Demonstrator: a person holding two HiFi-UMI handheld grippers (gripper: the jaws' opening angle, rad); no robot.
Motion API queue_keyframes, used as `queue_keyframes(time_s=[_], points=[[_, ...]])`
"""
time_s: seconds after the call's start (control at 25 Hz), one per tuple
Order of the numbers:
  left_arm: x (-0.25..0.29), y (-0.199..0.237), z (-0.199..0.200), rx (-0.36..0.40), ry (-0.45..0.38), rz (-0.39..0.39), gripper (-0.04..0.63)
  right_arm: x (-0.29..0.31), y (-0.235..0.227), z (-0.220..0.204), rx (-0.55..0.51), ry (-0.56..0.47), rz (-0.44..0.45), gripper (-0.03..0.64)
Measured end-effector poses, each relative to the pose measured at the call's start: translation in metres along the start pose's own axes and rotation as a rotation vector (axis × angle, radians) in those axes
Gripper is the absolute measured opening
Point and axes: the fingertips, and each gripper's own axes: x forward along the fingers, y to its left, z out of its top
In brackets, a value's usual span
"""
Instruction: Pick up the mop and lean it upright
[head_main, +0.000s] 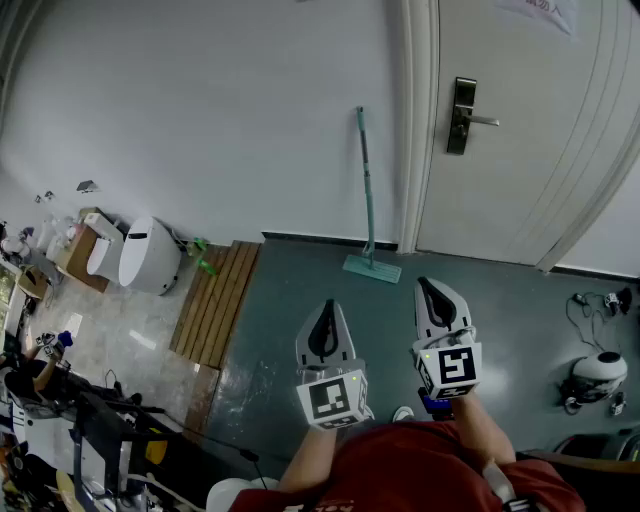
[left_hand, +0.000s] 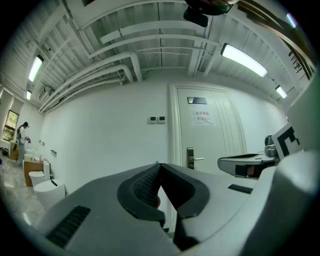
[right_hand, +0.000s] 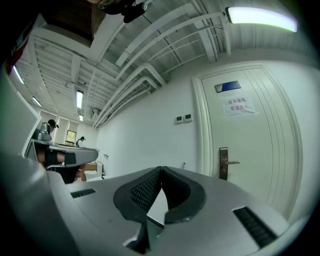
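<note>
The mop (head_main: 366, 185) has a teal handle and a flat teal head (head_main: 372, 268). It stands upright, leaning on the white wall just left of the door frame, with its head on the grey floor. My left gripper (head_main: 325, 304) and right gripper (head_main: 428, 284) are held level side by side, a good way short of the mop and touching nothing. Both are shut, with their jaws meeting at the tips and nothing between them. The left gripper view shows the left gripper (left_hand: 159, 165) with its jaws together, and the right gripper view shows the same for the right gripper (right_hand: 161, 169).
A white door (head_main: 520, 150) with a metal lever handle (head_main: 465, 118) is right of the mop. A wooden slat mat (head_main: 215, 300) and a white toilet (head_main: 148, 255) lie to the left. A white round device with cables (head_main: 598, 378) sits on the floor at right. Cluttered furniture fills the lower left.
</note>
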Motion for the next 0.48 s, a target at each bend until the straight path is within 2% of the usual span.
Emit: queue_keyframes(time_s=[0.48], points=[[0.012, 0.006, -0.006, -0.035, 0.011, 0.001, 0.012, 0.017, 0.002, -0.010, -0.004, 0.029, 0.000, 0.018]])
